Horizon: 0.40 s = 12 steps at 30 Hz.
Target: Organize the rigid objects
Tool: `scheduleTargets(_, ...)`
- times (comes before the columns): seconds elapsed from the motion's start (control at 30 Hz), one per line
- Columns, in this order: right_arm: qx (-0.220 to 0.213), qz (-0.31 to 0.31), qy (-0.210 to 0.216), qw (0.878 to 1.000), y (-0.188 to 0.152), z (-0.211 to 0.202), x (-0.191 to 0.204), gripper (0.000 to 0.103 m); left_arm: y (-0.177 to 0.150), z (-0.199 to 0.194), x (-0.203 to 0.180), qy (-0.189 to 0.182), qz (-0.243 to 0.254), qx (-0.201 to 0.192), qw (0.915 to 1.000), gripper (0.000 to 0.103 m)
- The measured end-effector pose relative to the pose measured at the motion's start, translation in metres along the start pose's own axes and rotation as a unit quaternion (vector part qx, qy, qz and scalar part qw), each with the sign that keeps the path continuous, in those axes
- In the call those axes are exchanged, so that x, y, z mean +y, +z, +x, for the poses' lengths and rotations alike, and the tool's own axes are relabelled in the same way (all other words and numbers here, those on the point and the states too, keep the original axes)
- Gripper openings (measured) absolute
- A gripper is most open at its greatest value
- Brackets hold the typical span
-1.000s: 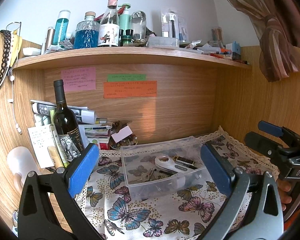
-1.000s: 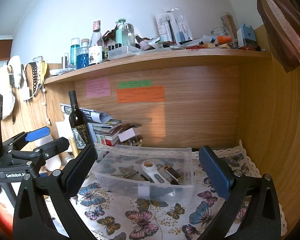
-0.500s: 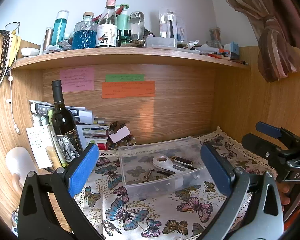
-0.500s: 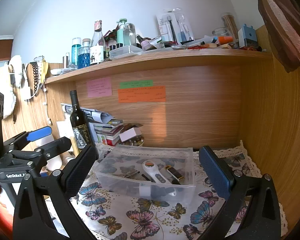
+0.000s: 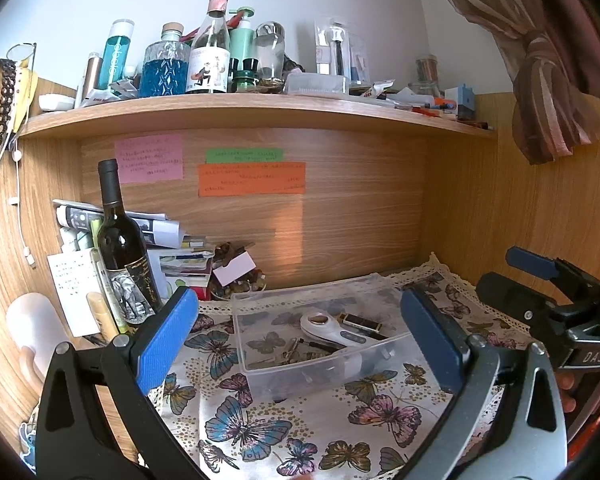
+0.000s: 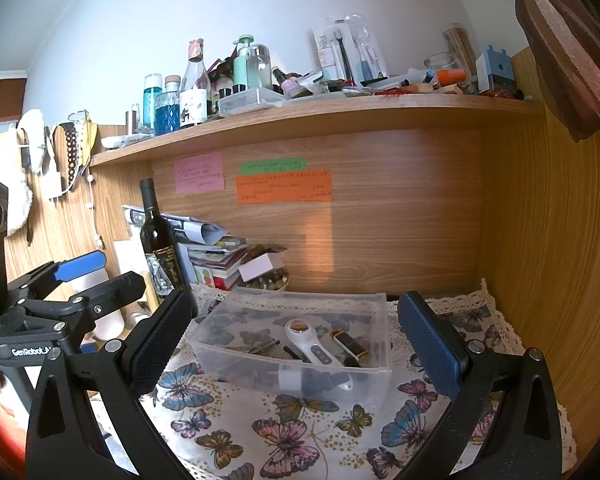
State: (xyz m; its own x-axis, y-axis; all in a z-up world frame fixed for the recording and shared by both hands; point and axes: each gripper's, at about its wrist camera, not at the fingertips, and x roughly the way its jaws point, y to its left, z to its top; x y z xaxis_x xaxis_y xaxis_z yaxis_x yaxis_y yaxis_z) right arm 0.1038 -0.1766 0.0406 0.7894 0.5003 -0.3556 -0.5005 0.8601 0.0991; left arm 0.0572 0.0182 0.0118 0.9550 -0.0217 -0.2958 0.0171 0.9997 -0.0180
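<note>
A clear plastic box (image 5: 260,376) (image 6: 380,312) sits on the butterfly cloth (image 5: 244,432) (image 6: 292,440). Inside it lie a white handheld device (image 5: 332,330) (image 6: 312,346), a dark gold-trimmed stick (image 5: 362,323) (image 6: 350,344) and some small metal pieces (image 5: 296,354) (image 6: 256,350). My left gripper (image 5: 300,332) is open and empty, held in front of the box. My right gripper (image 6: 294,332) is open and empty, also in front of the box. Each gripper shows at the edge of the other's view, the right one in the left wrist view (image 5: 540,284) and the left one in the right wrist view (image 6: 96,280).
A dark wine bottle (image 5: 122,248) (image 6: 158,248) stands at the back left beside stacked papers and books (image 5: 180,256). A bowl of small items (image 5: 240,284) sits behind the box. A wooden shelf (image 5: 260,110) above carries bottles and clutter. A wooden wall closes the right side.
Both views have shifted slightly; the box sits a little lower and closer in the left wrist view. Both grippers stay open and empty.
</note>
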Motion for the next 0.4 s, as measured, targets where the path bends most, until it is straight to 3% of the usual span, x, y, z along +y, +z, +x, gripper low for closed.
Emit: scheduleTargets(0.4, 0.008, 0.002, -0.001, 1.0, -0.0022, 0.0042, 0.0007, 0.103, -0.0009, 0.0028, 0.0023, -0.008, -0.003, 0.007, 0.9999, 0.103)
